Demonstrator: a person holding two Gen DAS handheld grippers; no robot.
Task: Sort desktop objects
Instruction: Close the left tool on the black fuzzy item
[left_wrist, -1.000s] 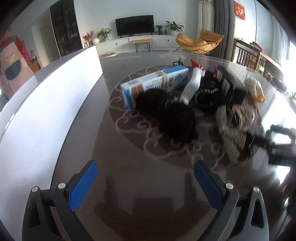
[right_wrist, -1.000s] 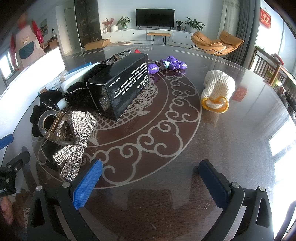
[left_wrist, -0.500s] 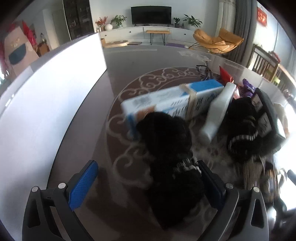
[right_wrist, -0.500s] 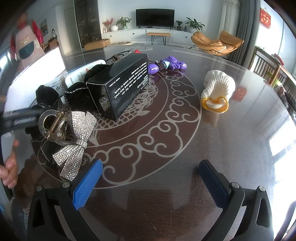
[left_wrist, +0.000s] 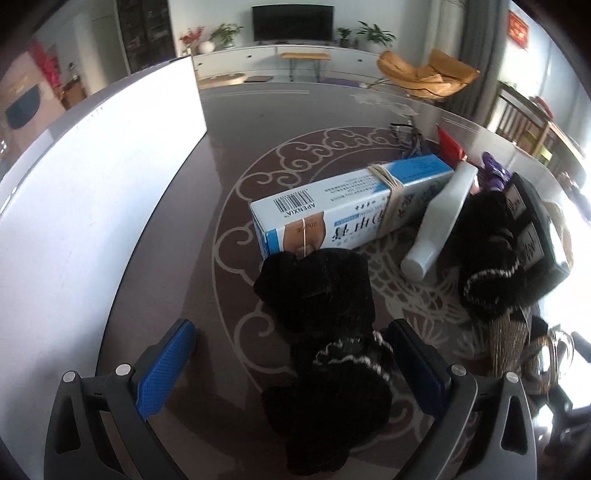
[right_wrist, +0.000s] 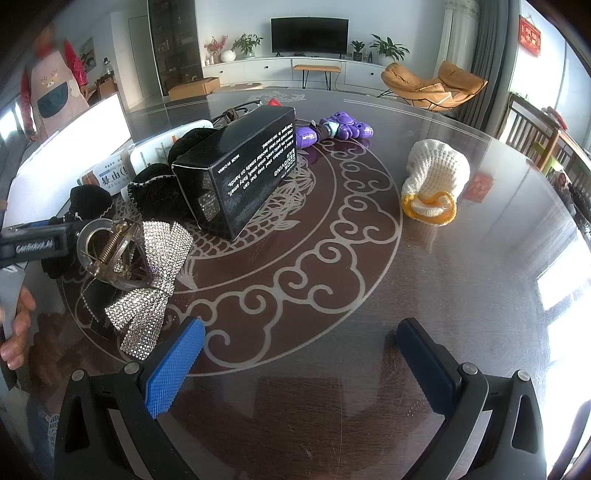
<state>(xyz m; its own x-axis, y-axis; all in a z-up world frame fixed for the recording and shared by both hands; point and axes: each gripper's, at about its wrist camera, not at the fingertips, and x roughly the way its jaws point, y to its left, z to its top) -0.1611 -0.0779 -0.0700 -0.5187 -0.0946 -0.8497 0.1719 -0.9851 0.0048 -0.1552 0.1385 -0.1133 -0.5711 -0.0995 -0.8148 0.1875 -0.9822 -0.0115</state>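
Tongs on my left (left_wrist: 291, 363) gape wide around a fuzzy black scrunchie (left_wrist: 332, 398) on the desk (left_wrist: 166, 229); a second ago they hung well short of it. My right tongs (right_wrist: 301, 360) stay spread over bare glossy desk, empty. Beyond lie a rhinestone bow (right_wrist: 147, 280), black box (right_wrist: 240, 173) and knitted pouch (right_wrist: 434, 181).

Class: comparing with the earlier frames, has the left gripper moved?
Yes. The left gripper has advanced toward the blue-and-white box; its open fingers now straddle the black fuzzy item.

The blue-and-white carton (left_wrist: 354, 206) reads "APENXIA" (beside its barcode); the black box (right_wrist: 240, 173) reads "MADE IN CHINA".
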